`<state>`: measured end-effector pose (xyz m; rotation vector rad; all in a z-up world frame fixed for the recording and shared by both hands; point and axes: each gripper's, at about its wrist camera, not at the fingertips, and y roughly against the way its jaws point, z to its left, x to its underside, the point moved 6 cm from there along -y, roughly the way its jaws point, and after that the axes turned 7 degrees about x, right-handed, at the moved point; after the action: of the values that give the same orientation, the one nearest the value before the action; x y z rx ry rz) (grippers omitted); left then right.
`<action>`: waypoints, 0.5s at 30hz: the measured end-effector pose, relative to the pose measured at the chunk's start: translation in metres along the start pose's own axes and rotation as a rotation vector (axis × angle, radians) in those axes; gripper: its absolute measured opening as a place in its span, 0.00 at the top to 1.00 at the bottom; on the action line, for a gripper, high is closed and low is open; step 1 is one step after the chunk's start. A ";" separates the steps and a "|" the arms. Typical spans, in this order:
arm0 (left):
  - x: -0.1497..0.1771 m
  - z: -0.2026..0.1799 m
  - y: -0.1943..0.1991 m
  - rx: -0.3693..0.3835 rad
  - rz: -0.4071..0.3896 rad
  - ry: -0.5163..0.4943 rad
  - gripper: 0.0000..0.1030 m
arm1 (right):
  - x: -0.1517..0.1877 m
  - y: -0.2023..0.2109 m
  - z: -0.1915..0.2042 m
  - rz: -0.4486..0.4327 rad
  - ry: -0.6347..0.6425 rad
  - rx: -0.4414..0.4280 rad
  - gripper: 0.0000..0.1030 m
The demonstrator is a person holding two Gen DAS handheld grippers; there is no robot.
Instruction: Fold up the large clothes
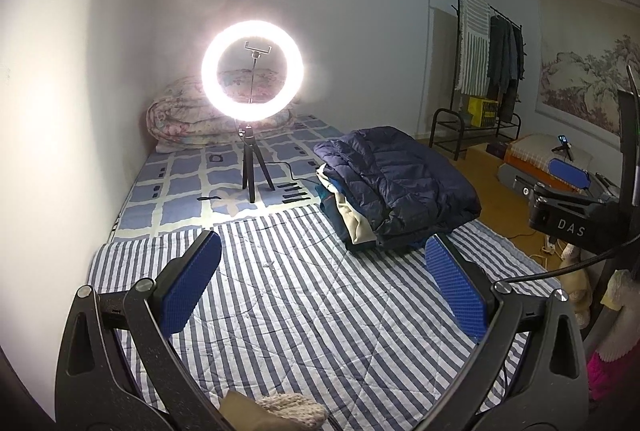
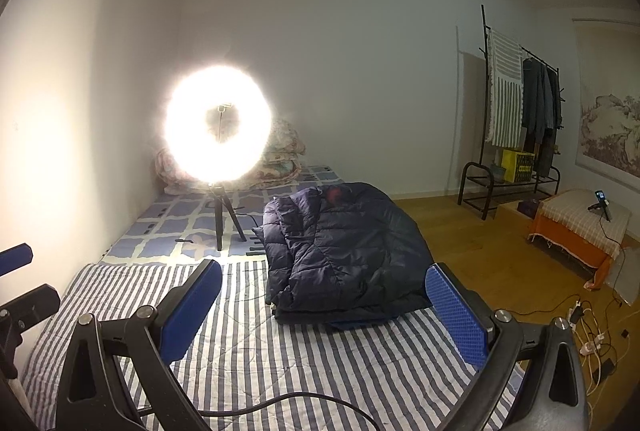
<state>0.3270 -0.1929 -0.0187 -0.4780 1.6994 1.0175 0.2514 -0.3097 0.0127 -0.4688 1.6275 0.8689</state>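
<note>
The left tool [image 1: 322, 283] is hovering over the bed with its blue-padded fingers spread wide apart and nothing between them. The right tool [image 2: 324, 305] is doing the same, jaws gaping and empty, just short of the clothes.

Beneath both, the blue-and-white striped quilted bed cover [image 1: 280, 311] is lying flat and bare. Just beyond the right tool, a dark navy quilted puffer jacket [image 2: 340, 255] is sitting folded on top of a small stack; in the left wrist view the stack [image 1: 340, 207] is showing cream and blue garments underneath. The pile is resting at the far right of the striped cover, near the bed's edge.

The jacket is looking bulky but light, soft and springy, with a slick shell that is likely to slide under the pads, so it probably wants a pinch at a seam, hem or shoulder edge, not on the puffy middle. The folds may spring open if it is lifted by one corner only.

Farther back, a glowing white ring light on a black tripod [image 1: 252, 71] is standing on the checked blue sheet, with a rolled floral duvet [image 1: 180, 119] behind it against the wall.
</note>
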 end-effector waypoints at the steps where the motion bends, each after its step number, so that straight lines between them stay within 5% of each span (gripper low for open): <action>1: 0.000 0.001 0.000 -0.001 -0.001 0.000 0.00 | 0.000 0.001 0.000 -0.003 0.001 0.002 0.00; 15: -0.001 0.001 0.001 -0.004 -0.003 -0.005 0.00 | 0.000 0.002 0.001 -0.012 0.010 -0.002 0.00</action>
<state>0.3276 -0.1917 -0.0180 -0.4802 1.6926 1.0192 0.2510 -0.3079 0.0133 -0.4842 1.6319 0.8604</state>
